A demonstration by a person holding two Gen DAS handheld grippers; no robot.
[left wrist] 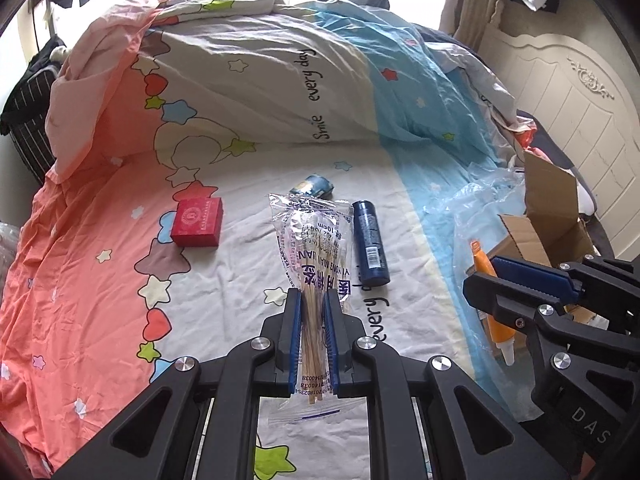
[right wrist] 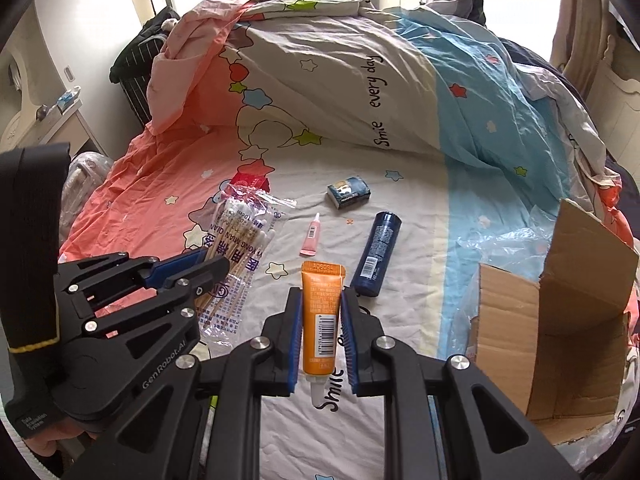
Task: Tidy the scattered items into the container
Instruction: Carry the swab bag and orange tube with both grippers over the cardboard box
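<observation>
left gripper point(left wrist: 313, 312) is clamped on the swab bag point(left wrist: 310, 252), pads biting the stick ends at its lower part. bag is clear film, light, floppy; sticks bundle stiff, so my hold there looks sound, but the film may slip.

right gripper point(right wrist: 321, 316) is closed on the orange tube point(right wrist: 323, 316) at mid-body, nozzle toward me. tube is soft and light; squeezing harder risks forcing contents out.

both loads hang clear of the sheet point(right wrist: 408, 216).

box point(right wrist: 552, 320), open cardboard, sits at 3 o'clock of the right gripper, near.

still on the sheet, going outward: blue can point(right wrist: 378, 254) at 1 o'clock, smooth, liable to roll, best taken mid-length; pink tube point(right wrist: 310, 238) at 12; small pack point(right wrist: 349, 193) beyond; red box point(left wrist: 197, 222), rigid, take across its sides.
</observation>
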